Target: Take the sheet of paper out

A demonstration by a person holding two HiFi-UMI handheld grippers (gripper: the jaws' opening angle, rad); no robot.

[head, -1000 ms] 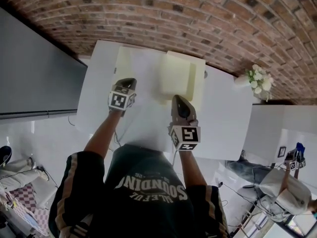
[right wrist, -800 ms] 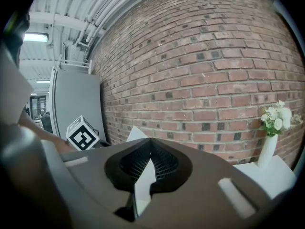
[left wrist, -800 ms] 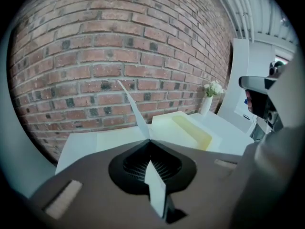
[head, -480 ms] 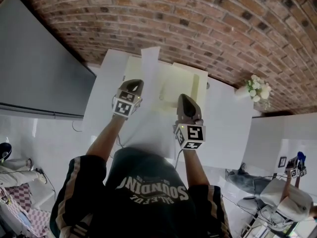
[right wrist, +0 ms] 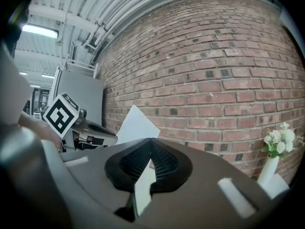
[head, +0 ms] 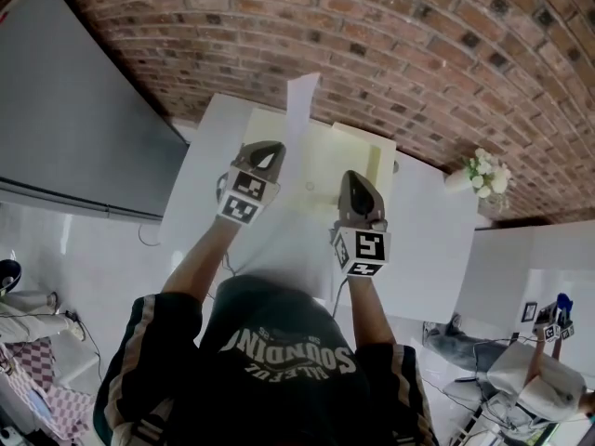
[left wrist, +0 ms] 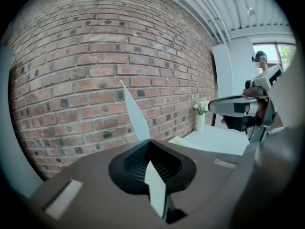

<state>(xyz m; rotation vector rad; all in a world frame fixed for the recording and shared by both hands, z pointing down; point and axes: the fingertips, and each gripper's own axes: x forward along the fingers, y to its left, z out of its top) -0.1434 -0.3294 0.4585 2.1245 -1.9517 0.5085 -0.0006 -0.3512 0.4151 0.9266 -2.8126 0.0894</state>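
**Left tool** (left wrist: 149,142): jaws closed on the sheet of paper (left wrist: 135,113). The sheet passes between the ribbed pads, and its free corner stands up in front of the brick wall (left wrist: 71,80).

**Right tool** (right wrist: 151,143): jaws likewise closed, on a pale edge. This is judged to be the cover of the cream folder (head: 321,161), though the gripper view alone does not settle it.

**Change.** One second earlier the sheet lay low across the folder. Now the left tool (head: 265,151) carries it higher, and its top corner (head: 301,110) reaches above the desk's (head: 423,240) far edge and onto the brickwork. The right tool (head: 356,179) has risen less and stays over the folder.

**Meaning for the task.** The sheet appears mostly drawn out of the folder. The left tool hides the sheet's lower edge, so full clearance cannot be confirmed.

**Pose.** Both forearms extend forward from the torso, roughly parallel. The left tool sits slightly farther forward and is rolled, so its marker cube (head: 240,198) faces the head camera. The right tool points toward the wall, nearly level.
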